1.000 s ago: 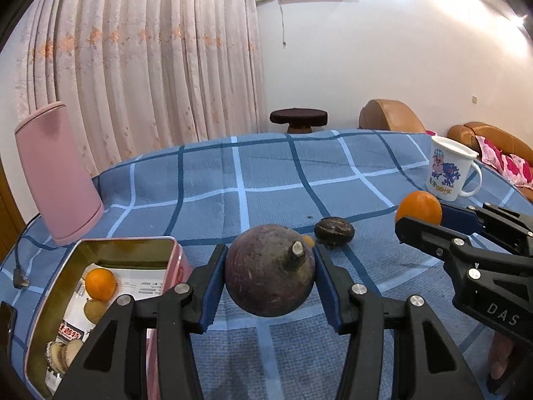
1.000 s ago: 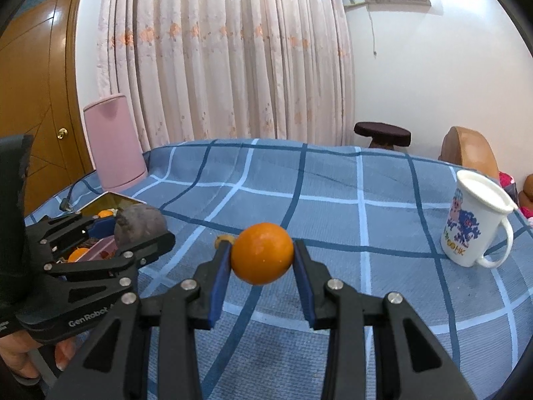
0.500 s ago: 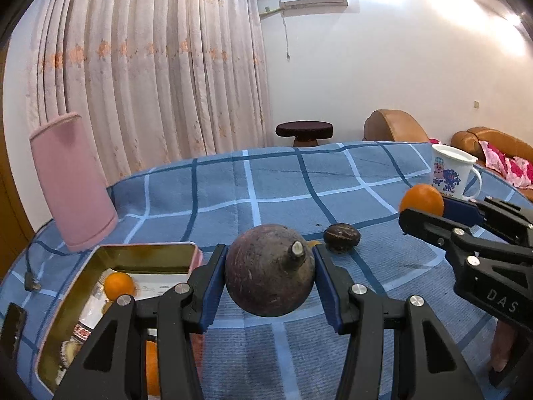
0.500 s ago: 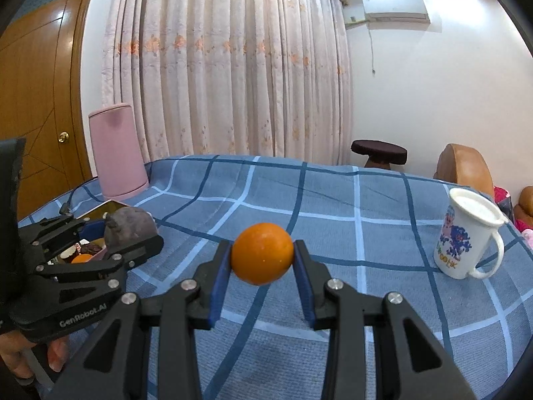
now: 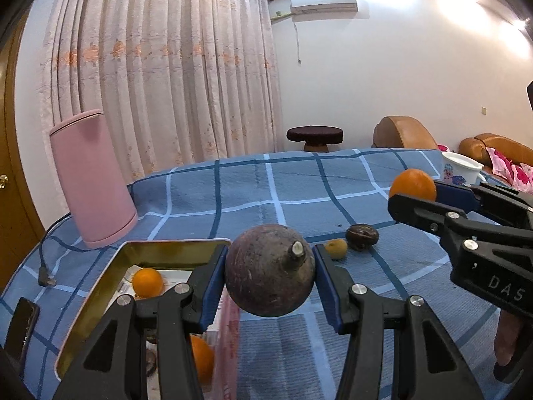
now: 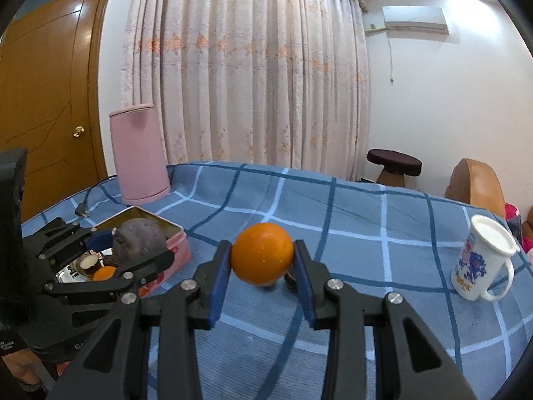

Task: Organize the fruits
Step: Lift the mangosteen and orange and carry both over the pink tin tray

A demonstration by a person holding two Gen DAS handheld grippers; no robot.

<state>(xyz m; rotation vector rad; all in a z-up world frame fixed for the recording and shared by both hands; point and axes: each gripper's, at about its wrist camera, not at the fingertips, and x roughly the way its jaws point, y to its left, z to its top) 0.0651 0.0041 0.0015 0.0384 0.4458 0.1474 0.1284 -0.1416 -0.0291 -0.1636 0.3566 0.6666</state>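
My left gripper (image 5: 269,281) is shut on a dark purple round fruit (image 5: 266,266) and holds it above the right rim of an open pink tin (image 5: 176,245). The tin holds an orange (image 5: 147,281), a second orange (image 5: 203,360) and small snacks. My right gripper (image 6: 262,268) is shut on an orange (image 6: 262,257) held above the blue checked cloth (image 6: 333,220). It shows at the right of the left wrist view (image 5: 413,188). A small dark fruit (image 5: 361,236) and a small yellow-brown fruit (image 5: 335,248) lie on the cloth between the grippers.
A pink cylinder (image 5: 91,180) stands behind the tin, with a cable (image 5: 46,275) beside it. A white printed mug (image 6: 483,263) stands at the right. A dark phone (image 5: 21,325) lies left of the tin. A stool (image 5: 314,136) and sofas (image 5: 403,133) stand beyond the table.
Both grippers have risen and tilted up while keeping their fruit. The left gripper has moved left, so the dark fruit now hangs over the tin's right rim. The right gripper has followed leftward.
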